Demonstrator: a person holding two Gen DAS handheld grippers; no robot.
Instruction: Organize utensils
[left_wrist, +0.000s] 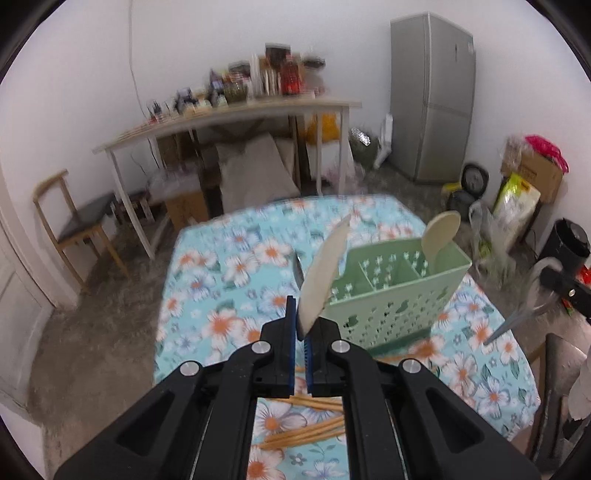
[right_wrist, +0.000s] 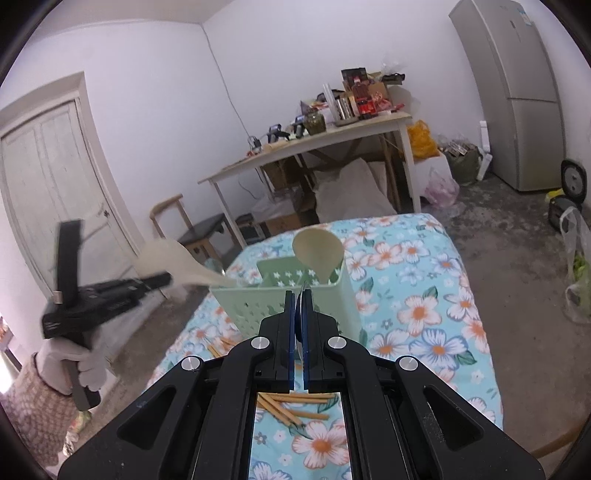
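Note:
A green perforated utensil caddy (left_wrist: 399, 295) (right_wrist: 280, 302) stands on the floral-cloth table (left_wrist: 236, 266). A beige spoon (left_wrist: 441, 230) (right_wrist: 317, 251) stands in one compartment. My left gripper (left_wrist: 304, 317) is shut on a cream spatula (left_wrist: 325, 273), held just left of the caddy; it also shows in the right wrist view (right_wrist: 173, 262). My right gripper (right_wrist: 301, 306) is shut on a thin metal utensil (right_wrist: 304, 321), seen edge-on; in the left wrist view that utensil (left_wrist: 517, 317) hangs at the right. Wooden chopsticks (left_wrist: 310, 428) (right_wrist: 291, 406) lie on the cloth below both grippers.
A dark utensil tip (left_wrist: 297, 271) lies on the cloth left of the caddy. Beyond the table stand a cluttered white desk (left_wrist: 229, 114), a wooden chair (left_wrist: 74, 221), a grey fridge (left_wrist: 432, 96) and a door (right_wrist: 48, 184). Bags and boxes (left_wrist: 524, 184) sit on the floor.

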